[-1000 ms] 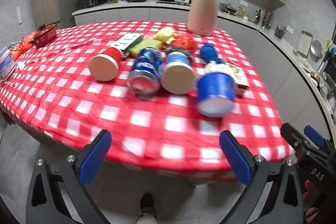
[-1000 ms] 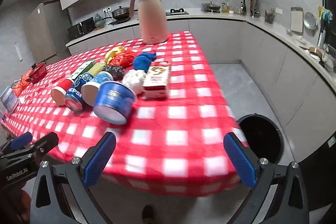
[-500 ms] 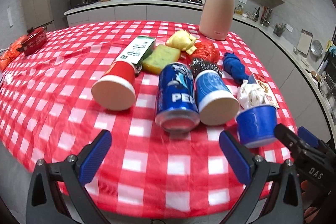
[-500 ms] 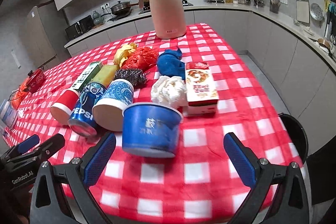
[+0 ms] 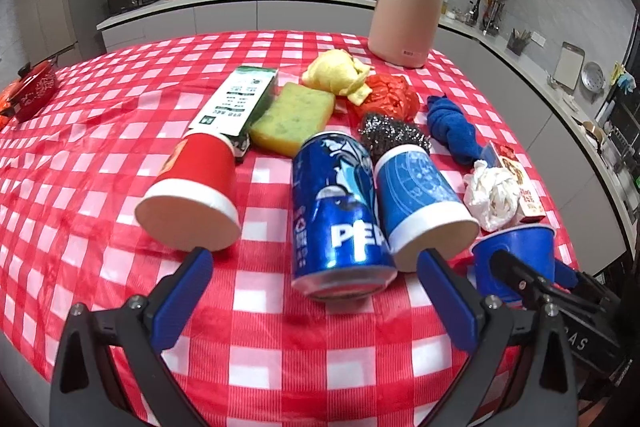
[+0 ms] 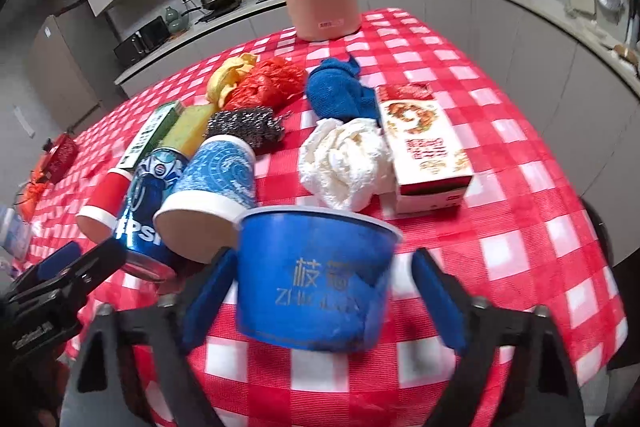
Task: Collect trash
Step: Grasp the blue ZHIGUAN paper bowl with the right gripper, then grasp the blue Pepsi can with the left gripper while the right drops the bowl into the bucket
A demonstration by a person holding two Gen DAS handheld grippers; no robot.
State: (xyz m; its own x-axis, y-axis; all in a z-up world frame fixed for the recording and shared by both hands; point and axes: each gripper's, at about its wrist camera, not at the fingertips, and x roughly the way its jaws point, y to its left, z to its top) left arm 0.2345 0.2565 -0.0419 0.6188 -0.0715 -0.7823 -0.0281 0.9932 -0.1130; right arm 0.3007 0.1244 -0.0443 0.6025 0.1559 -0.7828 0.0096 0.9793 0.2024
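Trash lies on a red checked table (image 5: 248,359). A blue Pepsi can (image 5: 340,215) lies on its side between a red paper cup (image 5: 192,199) and a blue-patterned paper cup (image 5: 424,199). My left gripper (image 5: 316,303) is open, just in front of the can. A blue paper bowl (image 6: 316,275) stands upright between the fingers of my open right gripper (image 6: 320,303); the pads stand just apart from its walls. A crumpled white tissue (image 6: 348,163) and a red-and-white box (image 6: 424,147) lie behind it.
Farther back lie a steel scourer (image 5: 392,135), blue cloth (image 5: 452,131), yellow-green sponge (image 5: 292,115), green-and-white box (image 5: 236,103), red bag (image 5: 388,95) and yellow wrapper (image 5: 336,75). A pink thermos jug (image 5: 408,7) stands at the far edge. A dark bin shows at the right (image 6: 592,227).
Both grippers have moved forward over the table. The left one closed in on the Pepsi can. The right one now has the blue bowl between its open fingers.
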